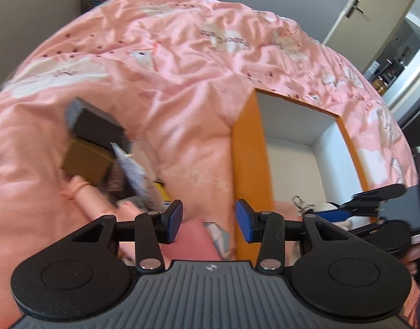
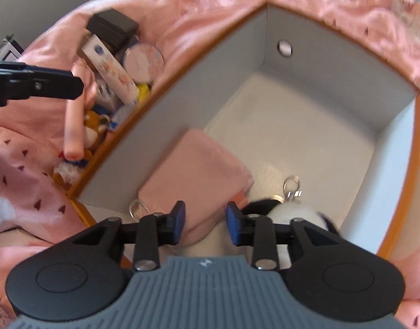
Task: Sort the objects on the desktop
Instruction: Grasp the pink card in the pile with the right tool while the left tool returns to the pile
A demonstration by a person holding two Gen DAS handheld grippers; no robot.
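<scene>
A pink bedspread (image 1: 182,87) carries an orange box (image 2: 267,41) and clutter (image 2: 114,63).

Pink quilt (image 1: 182,54), grey wall (image 1: 31,13), open door (image 1: 360,5)

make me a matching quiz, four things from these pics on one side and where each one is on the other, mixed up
Things:
1. pink pouch
2. panda keychain
3. black case
4. round tin

Places:
A. top of the pile outside the box
B. in the box, against its left wall
C. in the pile, next to the box's outer wall
D. in the box, under the right gripper

Pairs: 1-B, 2-D, 3-A, 4-C
</scene>
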